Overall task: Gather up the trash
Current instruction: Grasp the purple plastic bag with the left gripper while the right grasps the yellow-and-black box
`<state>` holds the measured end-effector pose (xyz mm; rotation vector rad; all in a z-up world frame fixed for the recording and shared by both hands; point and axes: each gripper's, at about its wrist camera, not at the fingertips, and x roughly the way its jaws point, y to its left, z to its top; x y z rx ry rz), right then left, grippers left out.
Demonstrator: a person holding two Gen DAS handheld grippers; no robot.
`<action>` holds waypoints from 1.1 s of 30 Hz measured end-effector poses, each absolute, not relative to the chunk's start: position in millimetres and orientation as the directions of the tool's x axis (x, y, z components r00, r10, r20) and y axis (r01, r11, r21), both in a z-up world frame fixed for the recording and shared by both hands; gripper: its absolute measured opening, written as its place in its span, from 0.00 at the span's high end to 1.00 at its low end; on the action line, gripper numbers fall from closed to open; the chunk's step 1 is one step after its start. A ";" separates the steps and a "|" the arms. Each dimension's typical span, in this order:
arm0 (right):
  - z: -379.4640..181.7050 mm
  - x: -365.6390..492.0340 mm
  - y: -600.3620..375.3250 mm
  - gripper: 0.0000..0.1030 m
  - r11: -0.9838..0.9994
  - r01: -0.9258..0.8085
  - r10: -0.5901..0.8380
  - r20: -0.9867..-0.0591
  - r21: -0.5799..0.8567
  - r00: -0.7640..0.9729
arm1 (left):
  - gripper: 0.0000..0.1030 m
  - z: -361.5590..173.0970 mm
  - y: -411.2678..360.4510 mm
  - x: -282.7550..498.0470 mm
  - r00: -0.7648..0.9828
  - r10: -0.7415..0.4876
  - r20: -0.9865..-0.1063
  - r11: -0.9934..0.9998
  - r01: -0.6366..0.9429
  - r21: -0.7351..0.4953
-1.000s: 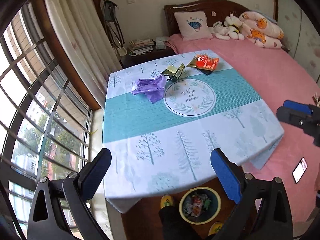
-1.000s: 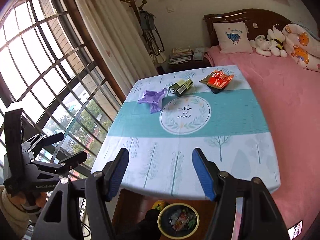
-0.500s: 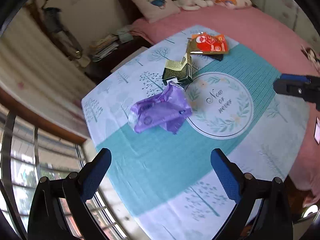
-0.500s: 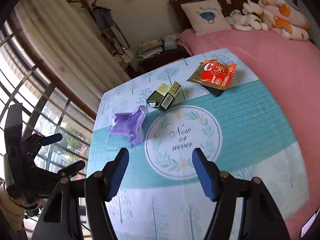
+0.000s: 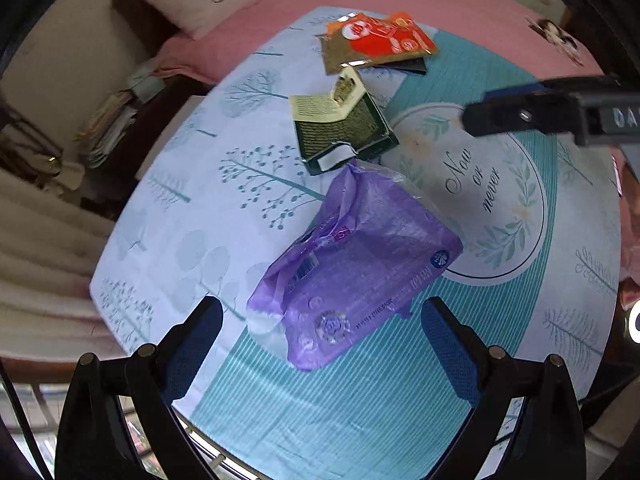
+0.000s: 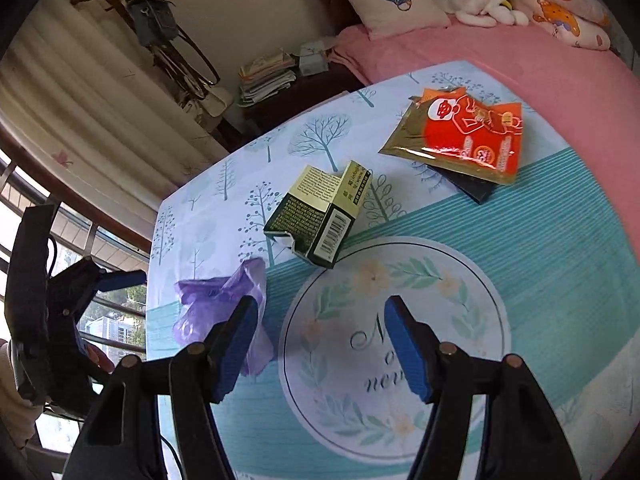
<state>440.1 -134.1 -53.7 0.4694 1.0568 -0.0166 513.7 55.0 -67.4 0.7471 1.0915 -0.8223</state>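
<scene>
A crumpled purple plastic wrapper (image 5: 352, 268) lies on the tablecloth, right in front of my open left gripper (image 5: 320, 344), between its two fingers. It also shows in the right wrist view (image 6: 216, 300). Beyond it lies an opened dark green and yellow carton (image 5: 344, 128) (image 6: 320, 216). Farther off lies a red and gold snack packet (image 5: 376, 42) (image 6: 468, 136) on a dark flat item. My right gripper (image 6: 320, 344) is open and empty above the round printed motif, a little short of the carton.
The table (image 6: 560, 240) wears a teal and white tree-print cloth. A pink bed (image 6: 500, 52) with pillows and plush toys adjoins its far right side. A nightstand with stacked papers (image 6: 268, 76) stands behind. Curtains and a barred window are at the left.
Both grippers have moved forward and down over the table. The left one has closed in on the purple wrapper; the right one has come nearer the carton. The bin under the table has left view.
</scene>
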 end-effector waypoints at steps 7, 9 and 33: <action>-73.1 472.5 -136.2 0.36 0.876 0.281 0.223 -0.846 0.392 0.485 | 0.04 -97.2 42.9 529.4 0.173 -0.163 -0.971 0.380 0.920 0.100; -80.9 482.1 -139.5 0.36 0.867 0.303 0.220 -0.850 0.395 0.479 | 0.04 -104.6 39.2 538.5 0.172 -0.153 -0.973 0.379 0.919 0.103; -95.5 488.1 -140.6 0.76 0.848 0.319 0.236 -0.841 0.423 0.487 | 0.84 -119.2 69.1 584.4 0.135 -0.217 -0.967 0.769 0.634 -0.084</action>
